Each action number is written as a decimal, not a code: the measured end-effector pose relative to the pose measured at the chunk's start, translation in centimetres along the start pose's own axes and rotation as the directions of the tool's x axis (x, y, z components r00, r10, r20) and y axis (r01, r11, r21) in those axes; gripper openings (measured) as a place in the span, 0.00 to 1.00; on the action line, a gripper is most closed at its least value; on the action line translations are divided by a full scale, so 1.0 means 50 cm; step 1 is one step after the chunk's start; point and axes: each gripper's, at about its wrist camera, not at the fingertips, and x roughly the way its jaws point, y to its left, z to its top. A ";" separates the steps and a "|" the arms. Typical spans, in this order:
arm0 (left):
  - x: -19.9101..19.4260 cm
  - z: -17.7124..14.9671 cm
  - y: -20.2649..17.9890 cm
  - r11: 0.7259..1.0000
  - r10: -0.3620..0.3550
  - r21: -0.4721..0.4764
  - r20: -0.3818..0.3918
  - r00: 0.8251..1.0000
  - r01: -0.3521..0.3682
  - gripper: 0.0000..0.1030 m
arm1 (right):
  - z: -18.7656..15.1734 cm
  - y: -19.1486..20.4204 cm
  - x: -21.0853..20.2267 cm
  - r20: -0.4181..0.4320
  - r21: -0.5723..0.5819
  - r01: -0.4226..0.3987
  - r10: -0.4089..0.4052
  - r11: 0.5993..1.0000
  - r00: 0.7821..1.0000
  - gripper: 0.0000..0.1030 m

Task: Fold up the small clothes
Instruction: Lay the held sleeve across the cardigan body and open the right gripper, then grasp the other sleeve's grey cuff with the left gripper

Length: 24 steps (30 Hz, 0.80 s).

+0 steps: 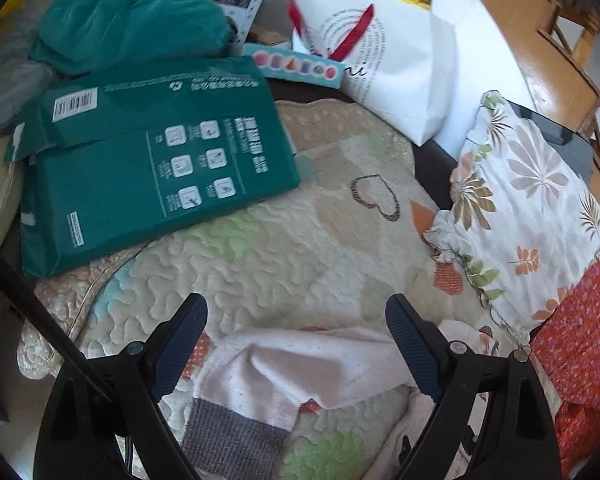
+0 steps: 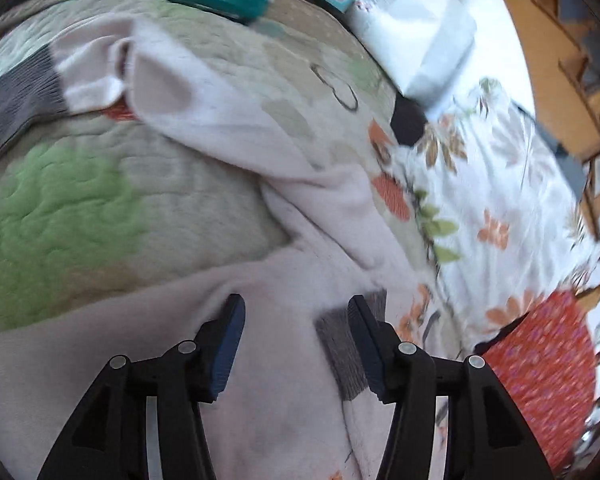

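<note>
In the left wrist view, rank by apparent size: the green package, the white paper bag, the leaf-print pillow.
1. green package, largest
2 and 3. leaf-print pillow and white paper bag look alike; the fisheye bends both near the edge, so I would not rank them.

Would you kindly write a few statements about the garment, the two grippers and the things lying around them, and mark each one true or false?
1. The left gripper has its jaws wide apart, with nothing between the pads. True.
2. The pink garment has grey cuffs. True.
3. The right gripper is clamped shut on the garment. False: its jaws stand apart over the cloth without pressing on it.
4. The green package lies on the wooden floor. False: it rests on the quilted cover.
5. A floral pillow lies beside the quilt. True.
</note>
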 end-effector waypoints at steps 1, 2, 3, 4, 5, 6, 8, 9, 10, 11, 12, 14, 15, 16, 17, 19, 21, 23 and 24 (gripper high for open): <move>0.003 0.000 0.002 1.000 0.001 -0.001 -0.009 1.000 -0.001 0.87 | -0.002 0.002 -0.006 0.007 0.002 0.009 -0.009 1.000 1.000 0.56; 0.007 0.001 0.005 1.000 0.001 0.000 -0.019 1.000 -0.001 0.87 | -0.004 0.000 -0.012 0.012 0.009 0.012 -0.012 1.000 1.000 0.58; 0.009 0.002 0.007 1.000 0.004 0.003 -0.024 1.000 -0.004 0.87 | -0.010 -0.007 -0.022 0.019 0.035 0.005 -0.006 0.999 1.000 0.59; 0.011 0.005 0.009 1.000 0.011 0.010 -0.029 1.000 -0.011 0.87 | -0.018 -0.017 -0.031 0.024 0.061 -0.001 -0.001 0.998 1.000 0.63; 0.012 0.007 0.012 1.000 0.018 0.014 -0.032 0.999 -0.017 0.87 | -0.025 -0.018 -0.043 0.027 0.077 -0.003 0.000 0.997 1.000 0.67; 0.014 0.011 0.019 1.000 0.027 0.013 -0.037 0.999 -0.027 0.87 | -0.037 -0.032 -0.056 0.029 0.114 -0.007 0.004 0.994 1.000 0.68; 0.015 0.016 0.037 0.999 0.032 -0.009 -0.045 0.998 -0.032 0.87 | -0.054 -0.051 -0.070 0.024 0.172 -0.032 0.029 0.985 0.999 0.72; 0.017 0.019 0.050 0.999 0.029 -0.027 -0.055 0.998 -0.031 0.87 | -0.065 -0.062 -0.078 0.023 0.212 -0.058 0.054 0.975 0.998 0.72; 0.018 0.020 0.060 0.999 0.026 -0.037 -0.068 0.997 -0.029 0.87 | -0.077 -0.073 -0.083 0.020 0.256 -0.087 0.085 0.963 0.996 0.73; 0.020 0.020 0.067 0.999 0.024 -0.040 -0.079 0.997 -0.027 0.87 | -0.086 -0.081 -0.087 0.017 0.289 -0.110 0.109 0.951 0.994 0.73; 0.025 0.020 0.074 0.999 0.024 -0.035 -0.099 0.995 -0.028 0.87 | -0.095 -0.086 -0.090 0.015 0.317 -0.128 0.130 0.940 0.991 0.73; 0.036 0.015 0.082 1.000 0.028 -0.010 -0.139 0.990 -0.030 0.87 | -0.118 -0.089 -0.100 0.011 0.362 -0.158 0.165 0.919 0.986 0.73; 0.047 0.009 0.088 1.000 0.021 0.004 -0.177 0.984 -0.021 0.87 | -0.129 -0.086 -0.106 0.009 0.369 -0.162 0.171 0.915 0.985 0.73; 0.055 0.004 0.094 1.000 0.005 0.004 -0.209 0.978 -0.004 0.87 | -0.138 -0.083 -0.111 0.007 0.371 -0.163 0.173 0.914 0.985 0.73; 0.065 -0.003 0.101 1.000 -0.020 -0.005 -0.246 0.969 0.020 0.87 | -0.149 -0.078 -0.117 0.005 0.373 -0.165 0.176 0.913 0.984 0.73; 0.084 -0.020 0.113 0.996 -0.087 -0.037 -0.323 0.942 0.080 0.87 | -0.173 -0.068 -0.130 -0.001 0.372 -0.171 0.184 0.912 0.983 0.73; 0.096 -0.036 0.115 0.993 -0.119 -0.043 -0.376 0.919 0.111 0.87 | -0.198 -0.063 -0.141 -0.009 0.376 -0.176 0.193 0.910 0.981 0.74; 0.105 -0.048 0.099 0.995 -0.082 0.023 -0.406 0.910 0.100 0.87 | -0.225 -0.065 -0.150 -0.016 0.396 -0.189 0.213 0.898 0.977 0.74; 0.110 -0.058 0.084 0.993 -0.033 0.089 -0.415 0.909 0.077 0.87 | -0.245 -0.072 -0.157 -0.016 0.427 -0.205 0.234 0.881 0.972 0.74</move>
